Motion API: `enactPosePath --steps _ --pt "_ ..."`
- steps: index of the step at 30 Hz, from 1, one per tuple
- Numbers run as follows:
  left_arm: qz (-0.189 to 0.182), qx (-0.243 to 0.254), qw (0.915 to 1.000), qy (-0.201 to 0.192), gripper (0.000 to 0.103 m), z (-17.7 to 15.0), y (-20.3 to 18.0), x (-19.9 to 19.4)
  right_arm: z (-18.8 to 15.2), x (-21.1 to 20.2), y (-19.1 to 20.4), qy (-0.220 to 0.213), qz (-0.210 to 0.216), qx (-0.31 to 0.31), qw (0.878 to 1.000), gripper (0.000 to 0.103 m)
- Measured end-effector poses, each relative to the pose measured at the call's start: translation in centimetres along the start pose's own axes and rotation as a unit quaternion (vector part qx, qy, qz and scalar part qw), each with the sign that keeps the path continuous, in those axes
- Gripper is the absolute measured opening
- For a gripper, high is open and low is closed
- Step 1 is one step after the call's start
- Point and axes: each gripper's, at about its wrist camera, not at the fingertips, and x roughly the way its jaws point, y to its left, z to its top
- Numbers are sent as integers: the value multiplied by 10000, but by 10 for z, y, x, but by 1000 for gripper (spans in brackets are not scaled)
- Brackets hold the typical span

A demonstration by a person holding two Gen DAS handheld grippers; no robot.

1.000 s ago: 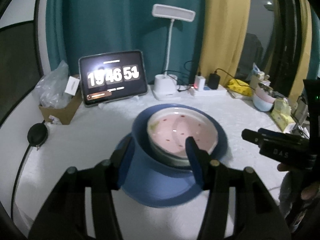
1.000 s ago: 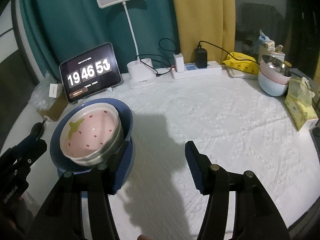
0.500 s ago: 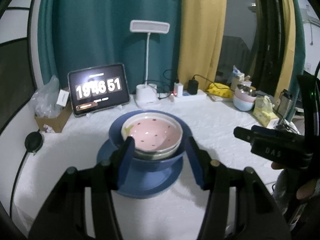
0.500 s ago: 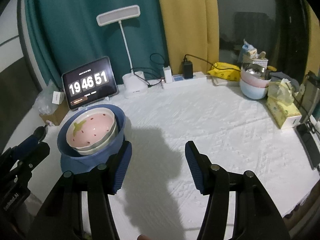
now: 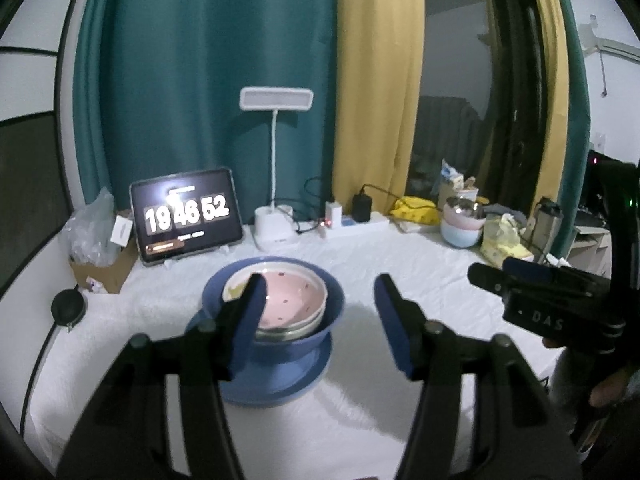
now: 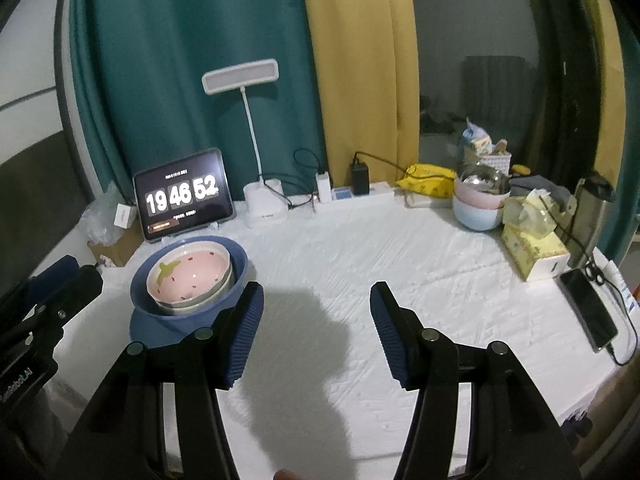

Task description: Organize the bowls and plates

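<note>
While both grippers' fingers gape empty, only the right wrist view shows the phone (image 6: 588, 309).

Glossy ceramic pink bowl (image 6: 188, 276); white quilted cloth table cover (image 6: 400, 280).

Tablet clock (image 6: 183, 197), desk lamp (image 6: 260, 200), power strip (image 6: 352, 194), tissue box (image 6: 534, 254), phone (image 6: 588, 314) on white tablecloth (image 6: 400, 264).

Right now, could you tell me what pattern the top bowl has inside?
The top bowl is pink inside with dark seed dots and a green leaf, like a strawberry; clearest in the right wrist view.
</note>
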Motion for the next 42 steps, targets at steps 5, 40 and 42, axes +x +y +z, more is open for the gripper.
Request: enactPosePath --steps 5,40,42 --pt "-35 13 9997 -235 66 6 -6 -14 3 -19 -4 -245 -41 -43 9997 59" --pt "203 16 9908 -1337 88 33 -11 -84 25 -99 4 -1423 -256 -435 9885 64" --pt "228 -18 9905 -1353 88 33 -9 -84 26 -100 4 -1442 -241 -418 9884 67"
